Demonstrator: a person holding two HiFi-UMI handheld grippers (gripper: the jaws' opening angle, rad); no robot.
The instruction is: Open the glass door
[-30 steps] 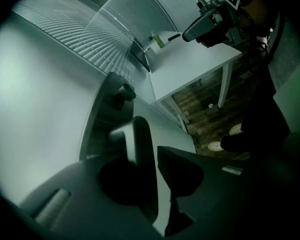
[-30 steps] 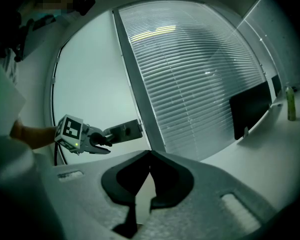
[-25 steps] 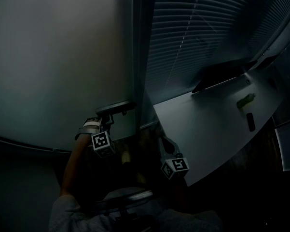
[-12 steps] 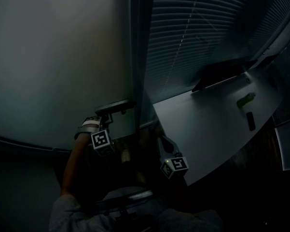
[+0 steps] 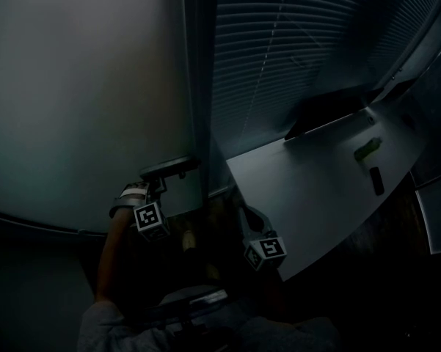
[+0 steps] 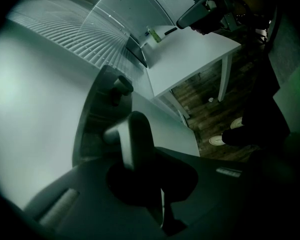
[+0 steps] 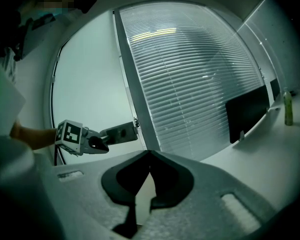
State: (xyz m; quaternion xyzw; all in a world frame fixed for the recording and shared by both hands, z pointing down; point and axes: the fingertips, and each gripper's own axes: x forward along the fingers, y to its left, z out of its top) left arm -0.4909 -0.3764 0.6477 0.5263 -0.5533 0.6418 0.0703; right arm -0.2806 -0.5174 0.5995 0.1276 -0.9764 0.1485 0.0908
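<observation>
Room was pretty dim, office-type space: a frosted glass door [image 5: 81, 101] filled the left side of the head view, and right next to it, past a dark vertical frame post [image 5: 194, 86], was a glazed panel with closed slatted blinds [image 5: 293, 50]. A white desk [image 5: 315, 189] sat in front of the blinds with a dark monitor [image 5: 326, 112] at its back edge, a green bottle [image 5: 367, 150] further along and a small dark thing [image 5: 377, 180] near it that I couldn't make out. Wood-look floor [image 6: 204, 91] showed under the desk in the left gripper view.

The door handle [image 5: 169, 167] was a lever sitting at the door's right edge, just beside the frame post, roughly level. The left gripper [image 5: 160, 183] was angled down onto it with its jaws clamped on the lever. In the left gripper view the lever ran straight up out from between the dark pads [image 6: 120, 184], no daylight either side. The door itself looked shut against the frame.

The right gripper [image 5: 243, 213] hung lower and to the right, near the desk's front corner, apart from the door and the handle. Its jaws were pressed together at the tips with nothing in them, and it pointed roughly toward the blinds.
</observation>
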